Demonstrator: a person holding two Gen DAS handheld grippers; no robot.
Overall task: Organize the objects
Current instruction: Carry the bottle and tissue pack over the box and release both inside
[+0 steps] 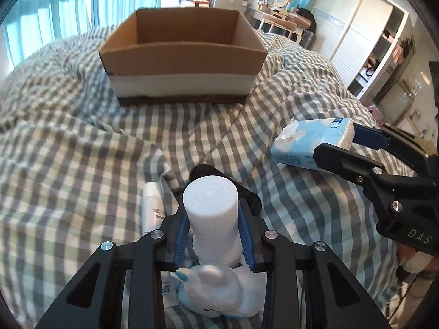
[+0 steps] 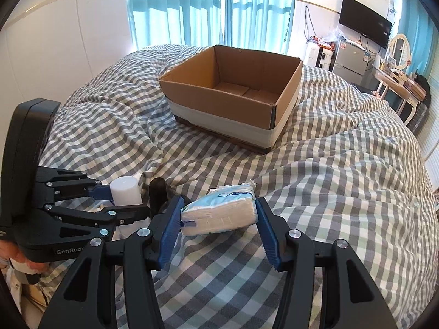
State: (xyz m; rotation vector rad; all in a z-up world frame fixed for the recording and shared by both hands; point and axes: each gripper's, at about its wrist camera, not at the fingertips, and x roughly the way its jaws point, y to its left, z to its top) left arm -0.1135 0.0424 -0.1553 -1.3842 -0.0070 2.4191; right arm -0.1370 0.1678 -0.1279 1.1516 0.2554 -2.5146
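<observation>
An open cardboard box (image 1: 181, 57) stands on the checked bed ahead; its inside looks bare in the right wrist view (image 2: 233, 93). My left gripper (image 1: 212, 213) is shut on a white cylinder roll (image 1: 211, 205), held upright; it also shows in the right wrist view (image 2: 124, 190). My right gripper (image 2: 219, 208) is shut on a blue-and-white tissue pack (image 2: 219, 211), held above the bedding; the pack shows at the right of the left wrist view (image 1: 312, 142).
A white tube (image 1: 152, 205) and a black object (image 1: 205, 171) lie on the checked duvet (image 1: 68, 137) by the left gripper. A blue-and-white plush toy (image 1: 219, 290) lies under it. A wardrobe (image 1: 365, 41) and desk (image 2: 397, 85) stand beyond the bed.
</observation>
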